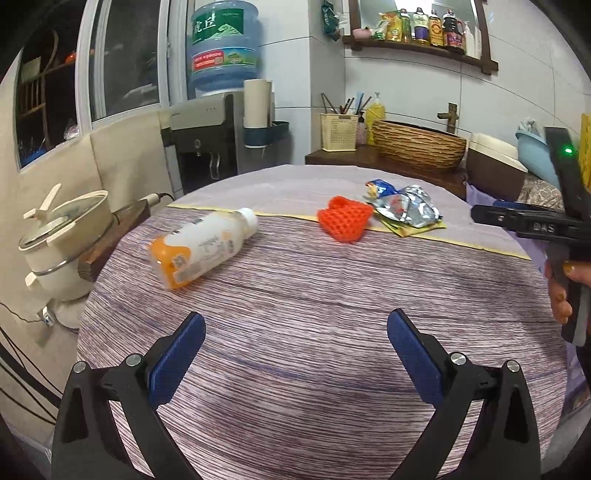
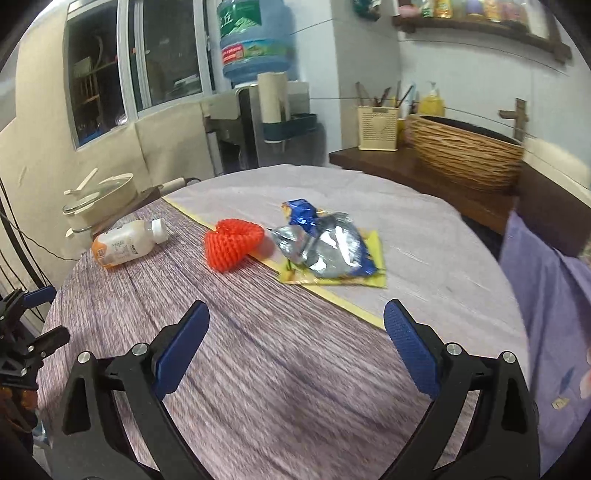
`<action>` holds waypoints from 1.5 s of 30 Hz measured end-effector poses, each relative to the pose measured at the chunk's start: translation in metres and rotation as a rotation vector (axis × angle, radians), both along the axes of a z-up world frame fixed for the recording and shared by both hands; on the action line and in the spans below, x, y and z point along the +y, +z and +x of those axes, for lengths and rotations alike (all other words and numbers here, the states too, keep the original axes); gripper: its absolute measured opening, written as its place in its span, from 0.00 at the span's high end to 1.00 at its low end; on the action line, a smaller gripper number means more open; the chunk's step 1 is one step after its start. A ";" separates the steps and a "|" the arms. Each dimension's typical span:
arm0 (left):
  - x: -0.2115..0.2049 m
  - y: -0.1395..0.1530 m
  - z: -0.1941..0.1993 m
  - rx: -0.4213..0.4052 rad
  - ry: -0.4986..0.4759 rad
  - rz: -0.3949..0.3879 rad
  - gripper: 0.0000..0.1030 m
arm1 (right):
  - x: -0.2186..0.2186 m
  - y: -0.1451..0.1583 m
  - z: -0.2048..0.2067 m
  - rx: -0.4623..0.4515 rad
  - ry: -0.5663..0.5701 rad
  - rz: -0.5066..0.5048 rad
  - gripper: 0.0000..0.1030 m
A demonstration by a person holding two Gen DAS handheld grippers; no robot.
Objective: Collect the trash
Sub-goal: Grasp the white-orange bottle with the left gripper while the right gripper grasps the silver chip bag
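A white and orange plastic bottle (image 1: 201, 250) lies on its side on the striped tablecloth (image 1: 295, 314); it also shows in the right wrist view (image 2: 127, 242). An orange foam net (image 1: 345, 218) (image 2: 232, 249) lies right of it. A crumpled silver and blue snack bag (image 1: 404, 206) (image 2: 325, 243) rests on a flat yellow wrapper (image 2: 373, 273). My left gripper (image 1: 295, 334) is open and empty, above the cloth short of the bottle. My right gripper (image 2: 295, 325) is open and empty, short of the net and bag; its body shows at the left view's right edge (image 1: 532, 225).
A white pot with a lid (image 1: 62, 236) stands off the table's left edge. A water dispenser (image 1: 207, 140) stands behind. A wicker basket (image 1: 419, 144) and a utensil holder (image 1: 339, 131) sit on a wooden counter at the back right. A shelf of bottles (image 1: 421, 33) hangs above.
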State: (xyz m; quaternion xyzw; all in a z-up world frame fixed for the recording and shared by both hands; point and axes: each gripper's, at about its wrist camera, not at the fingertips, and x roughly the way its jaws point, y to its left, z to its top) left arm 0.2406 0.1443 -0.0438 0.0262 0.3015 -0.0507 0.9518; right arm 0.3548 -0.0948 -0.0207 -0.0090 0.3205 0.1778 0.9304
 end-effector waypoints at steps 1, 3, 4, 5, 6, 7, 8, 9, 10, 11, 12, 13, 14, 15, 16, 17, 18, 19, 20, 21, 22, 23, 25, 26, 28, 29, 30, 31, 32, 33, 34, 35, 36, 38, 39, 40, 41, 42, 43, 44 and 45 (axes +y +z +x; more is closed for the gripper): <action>0.005 0.000 0.004 -0.003 0.008 0.002 0.05 | 0.007 -0.002 0.011 0.007 0.003 -0.008 0.11; 0.015 0.001 0.012 0.001 0.007 0.018 0.05 | 0.019 -0.007 0.034 0.012 -0.014 -0.037 0.17; 0.018 0.001 0.015 0.002 0.006 0.026 0.05 | 0.024 -0.009 0.044 0.017 -0.022 -0.048 0.20; 0.022 0.002 0.019 0.003 0.005 0.039 0.05 | 0.028 -0.011 0.053 0.025 -0.030 -0.053 0.22; 0.026 0.004 0.024 0.003 0.004 0.049 0.05 | 0.031 -0.016 0.068 0.046 -0.041 -0.052 0.28; 0.030 0.005 0.028 0.004 0.003 0.054 0.05 | 0.032 -0.020 0.079 0.065 -0.045 -0.046 0.33; 0.036 0.008 0.036 0.011 -0.001 0.054 0.05 | 0.034 -0.023 0.089 0.083 -0.045 -0.041 0.35; 0.041 0.010 0.042 0.015 0.000 0.058 0.05 | 0.037 -0.027 0.100 0.101 -0.045 -0.039 0.39; 0.047 0.014 0.050 0.016 0.008 0.078 0.05 | 0.041 -0.031 0.111 0.111 -0.053 -0.045 0.43; 0.051 0.017 0.058 0.015 0.012 0.100 0.05 | 0.042 -0.033 0.118 0.119 -0.065 -0.047 0.45; 0.053 0.020 0.064 0.018 0.009 0.112 0.05 | 0.042 -0.037 0.130 0.136 -0.084 -0.034 0.49; 0.057 0.022 0.071 0.027 0.002 0.119 0.05 | 0.041 -0.040 0.137 0.152 -0.090 -0.012 0.50; 0.062 0.024 0.081 0.041 -0.009 0.118 0.05 | 0.040 -0.044 0.145 0.174 -0.094 0.016 0.53; 0.066 0.024 0.090 0.058 -0.023 0.115 0.05 | 0.039 -0.049 0.153 0.203 -0.098 0.045 0.61; 0.067 0.022 0.099 0.079 -0.038 0.121 0.05 | 0.038 -0.052 0.157 0.215 -0.101 0.055 0.72; 0.067 0.020 0.108 0.095 -0.048 0.140 0.05 | 0.037 -0.054 0.159 0.225 -0.104 0.065 0.80; 0.066 0.017 0.115 0.110 -0.057 0.162 0.05 | 0.036 -0.056 0.160 0.227 -0.101 0.083 0.89; 0.065 0.012 0.123 0.135 -0.075 0.191 0.05 | 0.034 -0.055 0.158 0.221 -0.095 0.101 0.93; 0.063 0.008 0.132 0.157 -0.092 0.218 0.05 | 0.034 -0.055 0.157 0.215 -0.092 0.107 0.94; 0.061 0.004 0.138 0.174 -0.104 0.239 0.05 | 0.033 -0.053 0.154 0.205 -0.091 0.105 0.94; 0.059 -0.002 0.148 0.203 -0.124 0.268 0.05 | 0.033 -0.050 0.150 0.185 -0.091 0.093 0.95; 0.059 -0.005 0.154 0.217 -0.134 0.284 0.05 | 0.033 -0.047 0.146 0.166 -0.090 0.081 0.95; 0.058 -0.011 0.167 0.245 -0.143 0.318 0.05 | 0.032 -0.038 0.136 0.130 -0.080 0.065 0.95; 0.057 -0.016 0.176 0.279 -0.157 0.346 0.05 | 0.032 -0.034 0.132 0.116 -0.075 0.061 0.95; 0.056 -0.023 0.185 0.312 -0.154 0.387 0.05 | 0.030 -0.026 0.123 0.093 -0.063 0.060 0.95; 0.055 -0.027 0.189 0.326 -0.150 0.414 0.05 | 0.030 -0.023 0.120 0.084 -0.059 0.062 0.95; 0.054 -0.030 0.190 0.335 -0.154 0.426 0.05 | 0.029 -0.021 0.116 0.077 -0.052 0.062 0.95; 0.053 -0.032 0.190 0.340 -0.157 0.439 0.05 | 0.029 -0.018 0.113 0.071 -0.046 0.062 0.95; 0.051 -0.034 0.190 0.344 -0.153 0.458 0.07 | 0.029 -0.017 0.109 0.064 -0.043 0.061 0.95; 0.051 -0.036 0.190 0.347 -0.149 0.460 0.13 | 0.028 -0.016 0.107 0.059 -0.041 0.060 0.95; 0.051 -0.037 0.189 0.354 -0.141 0.457 0.23 | 0.026 -0.014 0.104 0.056 -0.039 0.062 0.95; 0.051 -0.037 0.188 0.353 -0.134 0.455 0.27 | 0.024 -0.013 0.102 0.052 -0.041 0.067 0.95; 0.051 -0.037 0.186 0.346 -0.127 0.450 0.31 | 0.022 -0.012 0.099 0.050 -0.044 0.071 0.95; 0.050 -0.036 0.181 0.336 -0.113 0.446 0.40 | 0.017 -0.011 0.093 0.047 -0.048 0.073 0.95; 0.049 -0.034 0.178 0.326 -0.100 0.442 0.41 | 0.013 -0.009 0.088 0.045 -0.051 0.073 0.95; 0.048 -0.031 0.174 0.308 -0.084 0.430 0.41 | 0.009 -0.008 0.082 0.043 -0.053 0.076 0.95; 0.048 -0.028 0.170 0.294 -0.076 0.417 0.41 | 0.006 -0.006 0.076 0.039 -0.055 0.080 0.95; 0.046 -0.025 0.163 0.267 -0.068 0.399 0.41 | 0.000 -0.002 0.068 0.032 -0.055 0.087 0.95; 0.045 -0.023 0.160 0.252 -0.064 0.390 0.41 | -0.003 0.001 0.062 0.025 -0.054 0.092 0.95; 0.043 -0.020 0.153 0.233 -0.059 0.372 0.41 | -0.008 0.004 0.055 0.019 -0.053 0.096 0.95; 0.041 -0.019 0.146 0.215 -0.056 0.354 0.41 | -0.015 0.008 0.046 0.015 -0.052 0.100 0.95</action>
